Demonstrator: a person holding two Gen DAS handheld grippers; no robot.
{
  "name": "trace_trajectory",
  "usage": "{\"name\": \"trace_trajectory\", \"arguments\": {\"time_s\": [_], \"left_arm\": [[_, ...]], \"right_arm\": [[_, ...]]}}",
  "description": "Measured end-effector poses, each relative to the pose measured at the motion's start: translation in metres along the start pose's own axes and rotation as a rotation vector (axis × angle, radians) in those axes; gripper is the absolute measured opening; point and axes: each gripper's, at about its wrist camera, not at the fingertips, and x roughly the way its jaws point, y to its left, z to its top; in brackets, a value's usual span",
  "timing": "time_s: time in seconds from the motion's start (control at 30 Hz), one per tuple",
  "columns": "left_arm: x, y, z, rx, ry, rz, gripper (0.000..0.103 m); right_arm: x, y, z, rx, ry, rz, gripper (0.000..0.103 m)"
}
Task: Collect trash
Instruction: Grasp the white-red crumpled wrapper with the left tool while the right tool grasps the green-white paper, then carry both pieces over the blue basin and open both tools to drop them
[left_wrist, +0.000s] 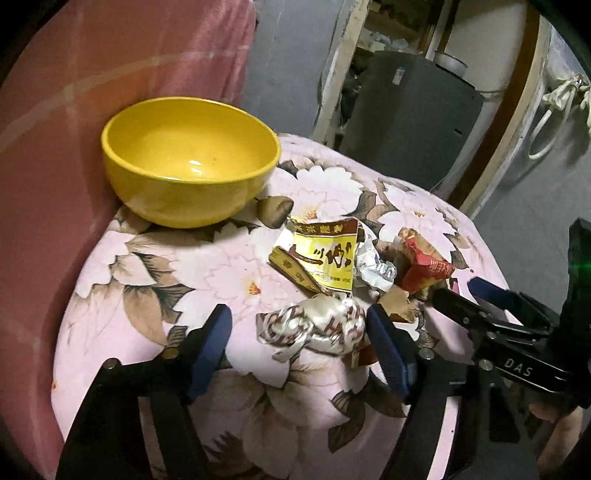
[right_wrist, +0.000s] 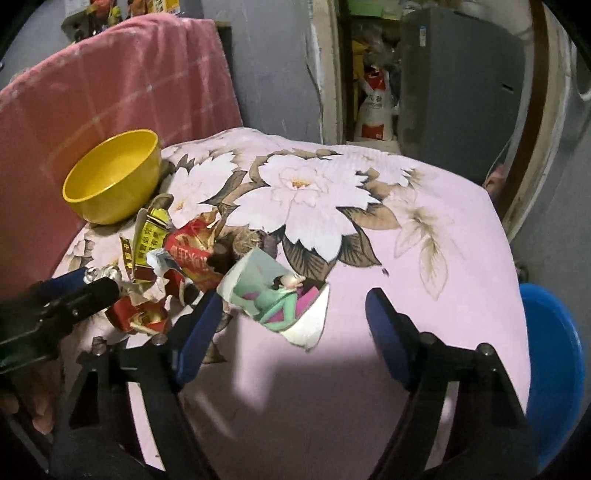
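Two close downward wrist views, shared floral cloth (left_wrist: 184, 266) and yellow bowl (right_wrist: 110, 184).

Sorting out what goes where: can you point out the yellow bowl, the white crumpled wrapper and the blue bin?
yellow bowl (left_wrist: 190, 155): left wrist view, inner wall.
white crumpled wrapper (left_wrist: 317, 325): left wrist view, middle of the crumple, between the open fingers.
blue bin (right_wrist: 554, 369): right wrist view, inner side near the rim.

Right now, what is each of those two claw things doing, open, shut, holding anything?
Left gripper: open, holding nothing; the crumpled white wrapper lies between its fingers.
Right gripper: open, holding nothing; a torn picture card lies between its fingers.
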Motion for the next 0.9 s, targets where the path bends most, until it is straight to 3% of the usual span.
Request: {"name": "trace_trajectory", "arguments": {"time_s": [0.07, 0.23, 0.4, 0.57, 0.73, 0.9], "left_arm": [[0.002, 0.0, 0.001, -0.002, 0.015, -0.007, 0.059], [0.002, -0.002, 0.001, 0.002, 0.028, -0.02, 0.044], [-0.002, -0.004, 0.0, -0.004, 0.018, -0.022, 0.041], [-0.017, -0.002, -0.001, -0.032, -0.025, -0.022, 0.041], [-0.038, -0.008, -0.001, -0.038, -0.105, -0.028, 0.041], [-0.061, -0.027, 0.003, -0.021, -0.197, -0.072, 0.041]], "right_arm": [[0.003, 0.003, 0.002, -0.019, 0.015, 0.0, 0.079], [0.005, 0.003, -0.001, -0.034, 0.029, 0.003, 0.058], [0.002, 0.003, -0.004, -0.035, 0.028, 0.015, 0.05], [-0.008, 0.002, -0.011, -0.007, 0.0, 0.036, 0.05], [-0.035, 0.001, -0.014, 0.011, -0.097, 0.033, 0.05], [-0.082, 0.001, -0.011, -0.002, -0.262, 0.004, 0.05]]}}
